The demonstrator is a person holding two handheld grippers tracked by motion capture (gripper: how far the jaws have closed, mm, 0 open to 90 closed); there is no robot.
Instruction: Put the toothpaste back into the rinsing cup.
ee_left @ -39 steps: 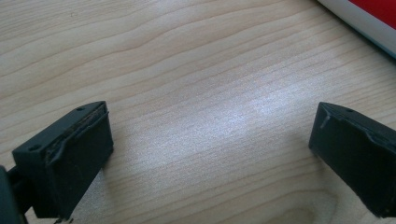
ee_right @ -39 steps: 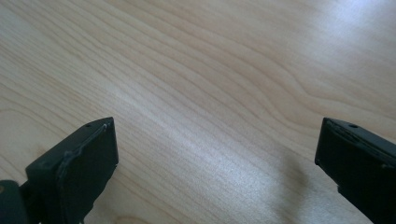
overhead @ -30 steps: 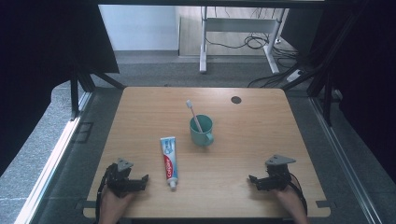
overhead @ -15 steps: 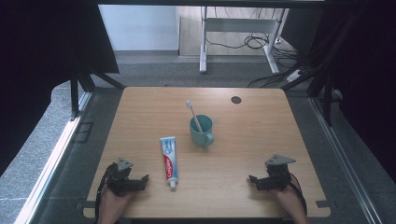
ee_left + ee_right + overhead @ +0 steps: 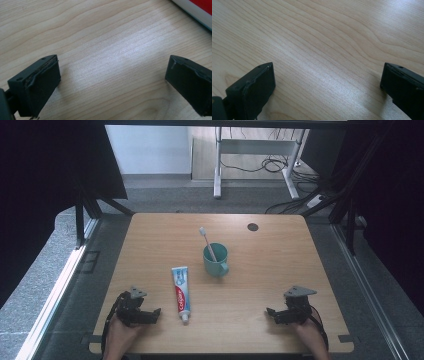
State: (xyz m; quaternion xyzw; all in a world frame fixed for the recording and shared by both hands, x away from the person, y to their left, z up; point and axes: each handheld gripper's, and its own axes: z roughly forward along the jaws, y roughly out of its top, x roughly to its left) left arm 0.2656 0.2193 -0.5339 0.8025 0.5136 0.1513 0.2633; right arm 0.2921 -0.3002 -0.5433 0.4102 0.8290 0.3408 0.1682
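A teal mug point(image 5: 216, 260) stands upright near the middle of the wooden table point(image 5: 270, 255), with a white toothbrush point(image 5: 207, 242) leaning in it, head up. A white, red and blue toothpaste tube point(image 5: 181, 291) lies flat to the mug's front left, cap toward me. My left gripper point(image 5: 150, 315) rests at the front left of the table, open, just left of the tube's cap end. In the left gripper view point(image 5: 112, 85) its jaws stand wide apart over bare wood, with the tube's edge point(image 5: 195, 10) at top right. My right gripper point(image 5: 272, 314) rests at the front right, open and empty point(image 5: 327, 87).
A small dark round disc point(image 5: 253, 226) sits in the tabletop at the back right. Beyond the table lie grey floor, a desk frame point(image 5: 250, 155) and cables. Dark curtains hang on both sides.
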